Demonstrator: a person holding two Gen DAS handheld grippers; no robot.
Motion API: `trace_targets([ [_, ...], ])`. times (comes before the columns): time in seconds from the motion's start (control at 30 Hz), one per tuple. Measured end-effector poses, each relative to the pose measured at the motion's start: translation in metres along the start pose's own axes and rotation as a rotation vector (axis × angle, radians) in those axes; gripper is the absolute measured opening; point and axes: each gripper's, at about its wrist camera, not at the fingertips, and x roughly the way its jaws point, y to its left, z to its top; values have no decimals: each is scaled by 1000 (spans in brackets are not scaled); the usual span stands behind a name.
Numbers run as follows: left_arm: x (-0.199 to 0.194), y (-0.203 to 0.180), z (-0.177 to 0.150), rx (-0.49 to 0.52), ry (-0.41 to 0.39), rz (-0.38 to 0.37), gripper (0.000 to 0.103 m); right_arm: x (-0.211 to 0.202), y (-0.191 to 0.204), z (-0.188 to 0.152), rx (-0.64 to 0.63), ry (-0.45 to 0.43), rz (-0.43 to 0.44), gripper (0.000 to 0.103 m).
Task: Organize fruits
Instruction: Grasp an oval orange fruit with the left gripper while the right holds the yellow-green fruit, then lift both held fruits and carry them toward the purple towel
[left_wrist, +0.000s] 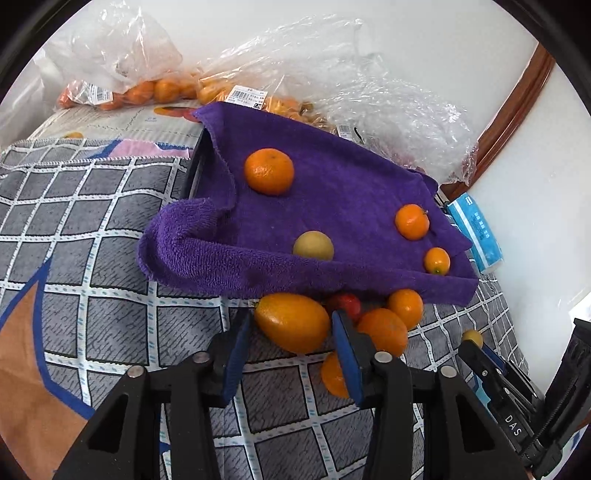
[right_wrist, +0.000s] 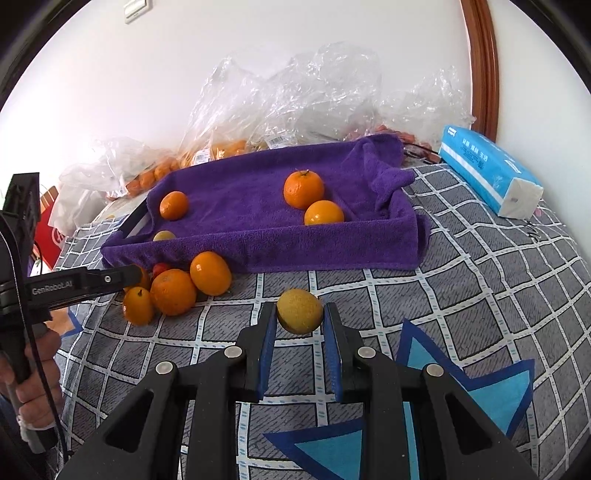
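The right gripper (right_wrist: 300, 325) is clamped on a small yellow fruit (right_wrist: 299, 311), held above the quilt (right_wrist: 480, 295). The left gripper (left_wrist: 291, 332) straddles an oval orange (left_wrist: 291, 322) in the pile before the towel-lined tray (left_wrist: 332, 192); whether its pads press yet is unclear. The fruit looks light, firm and smooth-skinned, likely to roll; grip across its middle. A red fruit (left_wrist: 347, 302) behind is mostly hidden.
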Motion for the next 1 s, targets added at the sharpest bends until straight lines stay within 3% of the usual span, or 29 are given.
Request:
trace_targets([
  [0.33, -20, 8, -1, -15, -15, -35, 40, 5, 3, 0, -22, 24, 3, 25],
  [0.53, -49, 14, -18, 56, -19, 52, 40, 5, 1, 1, -16, 22, 5, 25],
  [0.67, -46, 23, -25, 55, -5, 90, 40, 5, 2, 0, -20, 23, 2, 25],
  [1.0, -35, 19, -33, 87, -78, 103, 38, 5, 1, 1, -16, 24, -10, 25],
])
